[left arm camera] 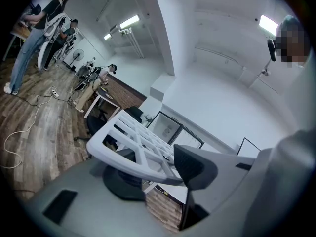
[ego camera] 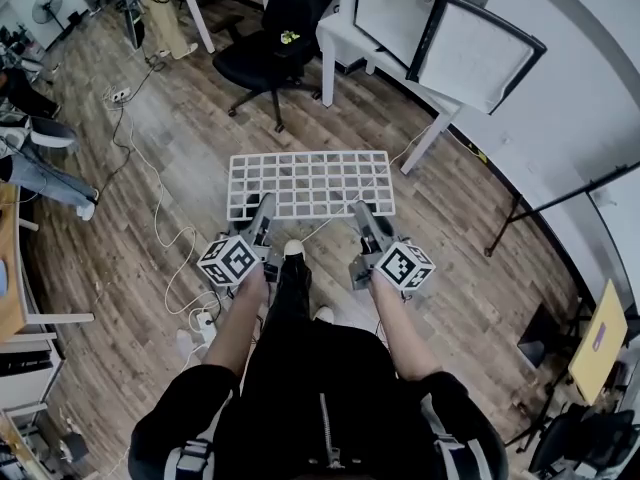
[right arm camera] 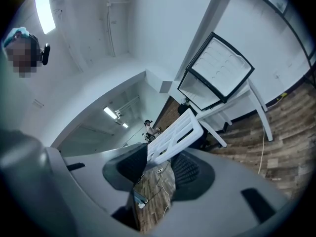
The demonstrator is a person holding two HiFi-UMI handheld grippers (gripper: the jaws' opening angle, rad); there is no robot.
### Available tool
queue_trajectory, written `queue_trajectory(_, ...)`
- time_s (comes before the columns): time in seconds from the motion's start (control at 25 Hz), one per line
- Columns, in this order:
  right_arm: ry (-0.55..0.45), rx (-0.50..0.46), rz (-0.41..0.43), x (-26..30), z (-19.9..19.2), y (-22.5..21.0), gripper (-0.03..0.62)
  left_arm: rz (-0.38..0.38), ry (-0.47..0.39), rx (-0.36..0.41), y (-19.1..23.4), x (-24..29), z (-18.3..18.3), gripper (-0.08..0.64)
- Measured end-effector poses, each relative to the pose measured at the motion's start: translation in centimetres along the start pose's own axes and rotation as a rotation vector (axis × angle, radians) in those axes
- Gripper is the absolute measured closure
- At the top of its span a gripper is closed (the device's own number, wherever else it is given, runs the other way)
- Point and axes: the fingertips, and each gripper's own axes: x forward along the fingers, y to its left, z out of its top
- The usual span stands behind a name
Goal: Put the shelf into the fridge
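Observation:
A white grid shelf (ego camera: 310, 183) is held level above the wooden floor in the head view. My left gripper (ego camera: 262, 211) is shut on its near left edge, and my right gripper (ego camera: 362, 213) is shut on its near right edge. The left gripper view shows the shelf (left arm camera: 136, 142) pinched between the dark pads. The right gripper view shows the shelf (right arm camera: 174, 135) clamped the same way. The small fridge (ego camera: 400, 8) stands on a white table ahead, its glass door (ego camera: 475, 53) swung open; it also shows as the fridge (right arm camera: 217, 73) in the right gripper view.
A black office chair (ego camera: 270, 43) stands ahead left of the white table (ego camera: 345, 38). White cables (ego camera: 150, 183) and a power strip (ego camera: 203, 320) lie on the floor. People (ego camera: 30, 138) are at the far left. A stand's leg (ego camera: 510, 223) is on the right.

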Motion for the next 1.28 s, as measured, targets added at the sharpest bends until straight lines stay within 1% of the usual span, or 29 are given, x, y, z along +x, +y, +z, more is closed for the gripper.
queue_trajectory(0.28,-0.002,0.005,-0.028,6.7,2.0,-2.8,0.433,-0.014,0.019,-0.005,3.3,7.2,1.9,0.365)
queue_trajectory(0.52,0.000,0.005,-0.063,14.4,4.3,-3.9,0.433,-0.032,0.041,-0.011,6.7,14.6,5.2,0.365)
queue_trajectory(0.76,-0.040,0.003,-0.059,21.5,6.4,-4.8,0.433,-0.058,0.054,-0.003,9.8,20.9,8.8,0.365)
queue_trajectory(0.96,-0.046,-0.006,-0.061,24.6,6.6,-5.1,0.433,-0.081,0.048,0.002,11.7,23.3,10.2,0.367)
queue_trajectory(1.12,-0.067,0.003,-0.064,28.5,8.3,-5.4,0.434,-0.088,0.063,-0.007,13.0,27.1,12.3,0.367)
queue_trajectory(1.28,-0.071,-0.005,-0.083,30.4,9.9,-6.4,0.434,-0.102,0.074,-0.019,13.4,30.3,12.7,0.367)
